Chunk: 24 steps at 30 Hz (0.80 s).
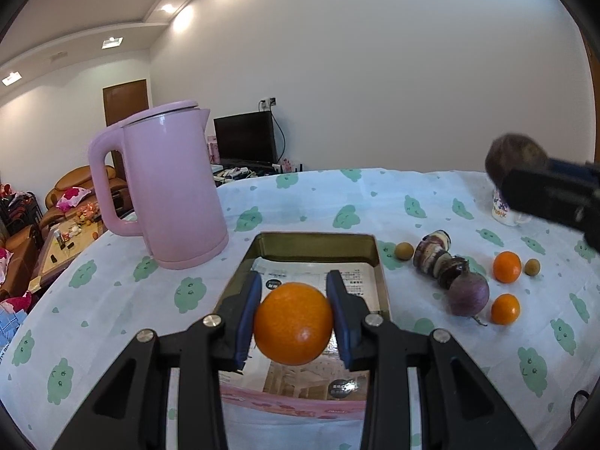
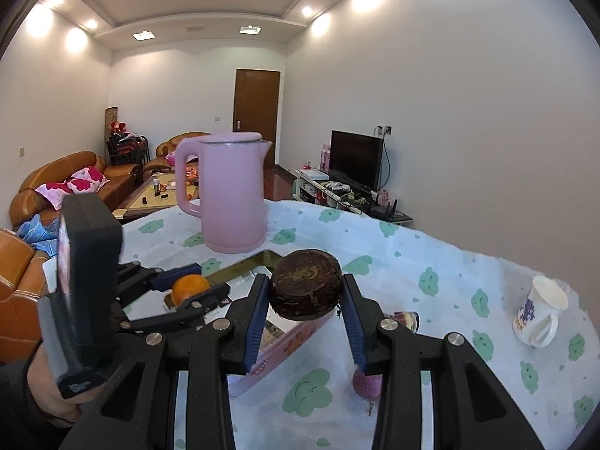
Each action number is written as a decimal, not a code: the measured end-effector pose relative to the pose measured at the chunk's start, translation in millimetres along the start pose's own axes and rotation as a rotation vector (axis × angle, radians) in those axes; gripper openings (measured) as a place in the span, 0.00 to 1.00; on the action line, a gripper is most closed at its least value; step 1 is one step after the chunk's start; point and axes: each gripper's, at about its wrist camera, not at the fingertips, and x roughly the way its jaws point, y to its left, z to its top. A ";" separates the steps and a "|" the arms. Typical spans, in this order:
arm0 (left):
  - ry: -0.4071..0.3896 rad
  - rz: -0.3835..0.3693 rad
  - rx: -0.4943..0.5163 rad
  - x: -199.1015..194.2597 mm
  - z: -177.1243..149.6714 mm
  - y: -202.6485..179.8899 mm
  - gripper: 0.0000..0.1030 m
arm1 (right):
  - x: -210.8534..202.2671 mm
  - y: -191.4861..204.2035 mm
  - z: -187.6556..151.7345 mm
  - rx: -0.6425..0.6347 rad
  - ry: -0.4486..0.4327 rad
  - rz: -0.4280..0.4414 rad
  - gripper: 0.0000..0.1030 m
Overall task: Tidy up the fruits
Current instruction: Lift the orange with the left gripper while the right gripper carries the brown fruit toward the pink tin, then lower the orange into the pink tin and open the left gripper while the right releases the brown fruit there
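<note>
Left gripper [image 1: 293, 324] jaws clamp one orange [image 1: 293, 323] above the tray [image 1: 381, 262]; right gripper [image 2: 306, 307] jaws clamp one brown fruit [image 2: 306, 289] — two small oranges [image 1: 506, 267] right of the left jaws.

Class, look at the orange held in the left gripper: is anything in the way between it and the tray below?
Nothing visible is. The orange, clamped in the left gripper, hangs directly over the tray, whose paper-lined floor beneath it is bare. The pink kettle stands off to the left.

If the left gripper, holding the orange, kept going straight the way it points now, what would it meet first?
Probably the tray: the left gripper, shut on the orange, points into it, toward its paper-lined floor or far wall. Depth is unclear.
</note>
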 end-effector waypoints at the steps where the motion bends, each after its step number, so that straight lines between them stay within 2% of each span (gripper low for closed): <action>1: -0.002 -0.003 0.000 -1.6 0.8 0.5 0.36 | -2.7 1.6 3.7 -0.001 -0.002 -0.001 0.39; 6: -0.010 -0.016 -0.005 -8.9 8.4 4.8 0.36 | -8.2 7.9 22.9 -0.012 -0.007 0.003 0.39; 11: -0.014 -0.008 -0.001 -8.3 18.6 10.0 0.36 | 6.7 9.4 32.8 -0.002 -0.004 0.018 0.39; 24: 0.061 0.023 0.015 37.5 24.4 25.5 0.36 | 81.6 8.7 12.0 0.047 0.086 0.046 0.39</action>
